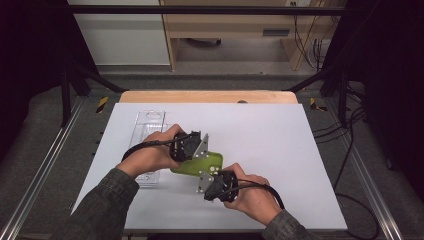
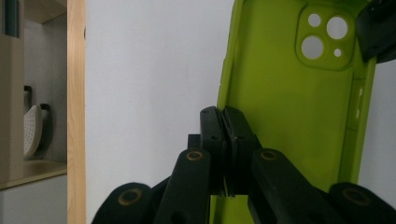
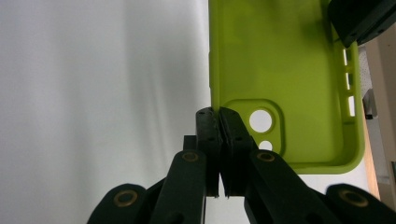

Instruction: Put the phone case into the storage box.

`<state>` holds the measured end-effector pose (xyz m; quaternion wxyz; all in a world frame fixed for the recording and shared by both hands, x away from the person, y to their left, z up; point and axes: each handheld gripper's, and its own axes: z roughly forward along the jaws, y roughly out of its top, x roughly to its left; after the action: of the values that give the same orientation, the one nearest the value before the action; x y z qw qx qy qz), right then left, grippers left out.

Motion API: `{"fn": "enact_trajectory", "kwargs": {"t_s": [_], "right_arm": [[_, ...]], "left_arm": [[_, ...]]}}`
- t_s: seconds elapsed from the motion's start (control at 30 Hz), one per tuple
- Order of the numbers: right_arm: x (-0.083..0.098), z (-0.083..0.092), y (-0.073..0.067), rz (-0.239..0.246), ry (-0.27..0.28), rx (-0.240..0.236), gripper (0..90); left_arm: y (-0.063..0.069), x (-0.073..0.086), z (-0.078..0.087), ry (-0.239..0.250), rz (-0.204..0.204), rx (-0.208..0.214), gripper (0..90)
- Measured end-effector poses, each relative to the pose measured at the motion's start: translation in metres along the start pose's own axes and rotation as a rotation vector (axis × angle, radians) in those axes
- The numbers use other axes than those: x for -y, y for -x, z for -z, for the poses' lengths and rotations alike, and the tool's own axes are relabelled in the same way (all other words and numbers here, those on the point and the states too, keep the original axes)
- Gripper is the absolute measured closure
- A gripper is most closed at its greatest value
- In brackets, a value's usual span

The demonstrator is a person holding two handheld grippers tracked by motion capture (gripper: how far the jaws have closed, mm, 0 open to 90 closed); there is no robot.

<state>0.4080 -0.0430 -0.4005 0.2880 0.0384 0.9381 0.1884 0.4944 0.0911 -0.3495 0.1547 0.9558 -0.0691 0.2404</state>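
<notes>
Between both tongs, green phone case (image 1: 207,162)

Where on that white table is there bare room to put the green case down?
The right half of the white table, from the green phone case to the right edge, is bare, as is the far strip. It is crowded at left-centre: clear plastic tray, left gripper and right gripper both clamping the case.

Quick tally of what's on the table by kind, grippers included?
Green phone case: 1, pinched along its edges by both grippers
Clear plastic tray: 1, lying at the left of the white table top
Grippers: 2, left gripper and right gripper, both shut on the case
Total: 4
</notes>
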Motion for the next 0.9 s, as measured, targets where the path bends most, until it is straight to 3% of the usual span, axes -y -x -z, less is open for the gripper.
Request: {"fn": "enact_trajectory", "kwargs": {"t_s": [0.37, 0.63, 0.9], "right_arm": [[0.0013, 0.0003, 0.0004, 0.0, 0.005, 0.006, 87.0], [0.0038, 0.0004, 0.0017, -0.025, 0.008, -0.002, 85.3], [0.004, 0.0019, 0.0009, -0.024, 0.041, -0.003, 75.6]], "left_arm": [[0.0002, -0.0007, -0.0008, 0.002, -0.004, -0.005, 87.2], [0.0019, -0.0019, -0.0006, 0.002, -0.015, -0.009, 87.1], [0.0026, -0.003, -0.0015, 0.011, -0.015, -0.007, 87.2]]}}
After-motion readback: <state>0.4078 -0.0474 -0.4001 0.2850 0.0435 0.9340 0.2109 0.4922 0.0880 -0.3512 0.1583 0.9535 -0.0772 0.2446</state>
